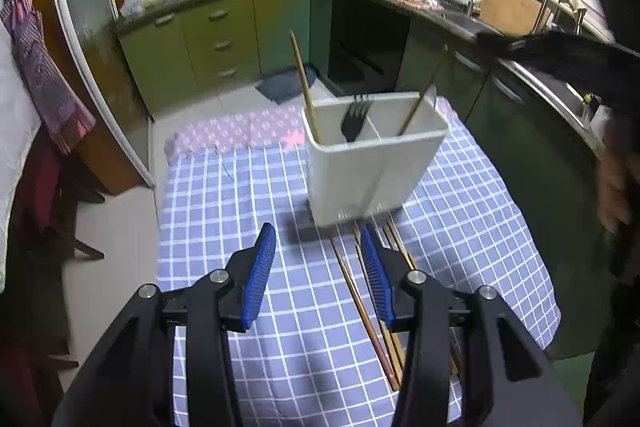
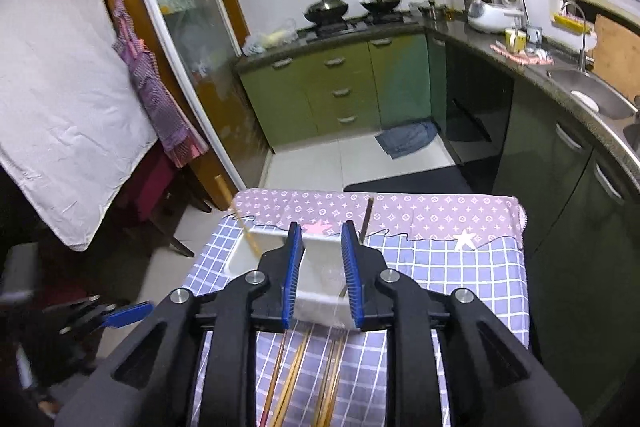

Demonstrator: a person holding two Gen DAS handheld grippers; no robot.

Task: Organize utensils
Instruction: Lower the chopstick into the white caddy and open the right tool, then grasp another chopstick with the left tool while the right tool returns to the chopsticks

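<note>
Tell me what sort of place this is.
A home kitchen, most likely. Two woks sit on a gas stove, green cabinets run under a dark counter, and a steel sink with a tap is on the right. The work table has a checked cloth.

The left tool [image 1: 318, 239] points steeply down, its blue pads [image 1: 260, 271] parted with nothing between them. The right tool [image 2: 320, 247] tilts down less steeply, pads [image 2: 294, 267] a narrow gap apart, gripping nothing. At three o'clock in the left view, a blurred hand [image 1: 614, 183] shows.
</note>
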